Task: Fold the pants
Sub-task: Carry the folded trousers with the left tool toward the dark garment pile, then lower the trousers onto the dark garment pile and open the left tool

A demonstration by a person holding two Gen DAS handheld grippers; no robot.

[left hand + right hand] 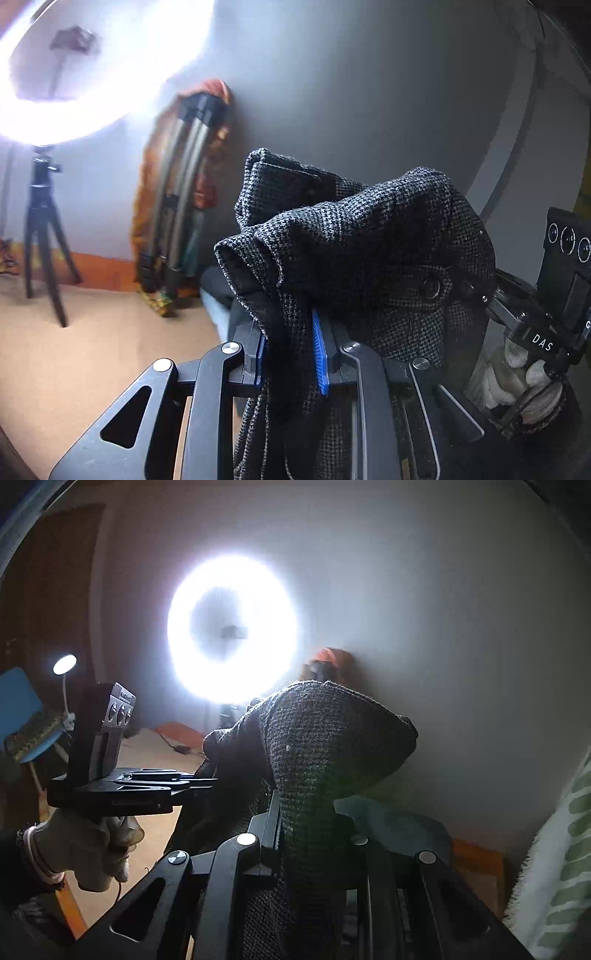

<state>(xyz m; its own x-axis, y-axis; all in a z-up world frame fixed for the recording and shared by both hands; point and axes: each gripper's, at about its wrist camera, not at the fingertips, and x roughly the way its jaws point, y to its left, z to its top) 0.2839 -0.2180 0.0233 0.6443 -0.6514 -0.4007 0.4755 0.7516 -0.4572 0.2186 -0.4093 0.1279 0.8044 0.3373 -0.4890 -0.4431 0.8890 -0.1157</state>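
Since both my left tongs (288,354) and right tongs (314,823) are clamped on the pants (351,236) midair, no fold's visible yet.

A ring light (232,627) blows out white with haloed glare; the room is dim, fisheye edges curved and dark.

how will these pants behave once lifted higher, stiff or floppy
Probably floppy: the pants bunch and fold over above the left tool and hang limp below it. The coarse woven cloth looks fairly thick, so likely weighty. That rough weave seems unlikely to slip from the right tool.
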